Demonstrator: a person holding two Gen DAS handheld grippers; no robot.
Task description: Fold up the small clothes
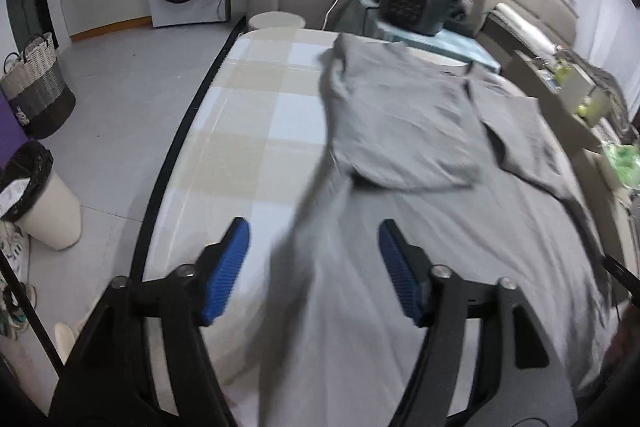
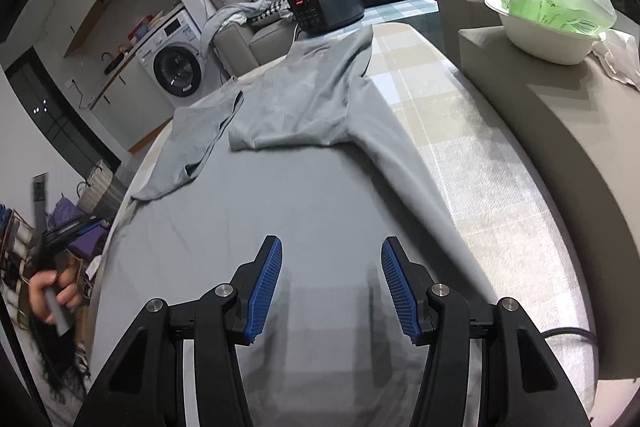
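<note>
A grey long-sleeved shirt lies spread on the checked table. Its far part is folded back over the body, and a sleeve lies loose at the right. My left gripper is open above the shirt's near left edge, holding nothing. In the right wrist view the same shirt fills the table, with the folded part at the far end. My right gripper is open above the shirt's near part, empty.
A black cooker stands beyond the table's far end. A woven basket and a white bin stand on the floor at the left. A white bowl with a green bag sits on the ledge at the right.
</note>
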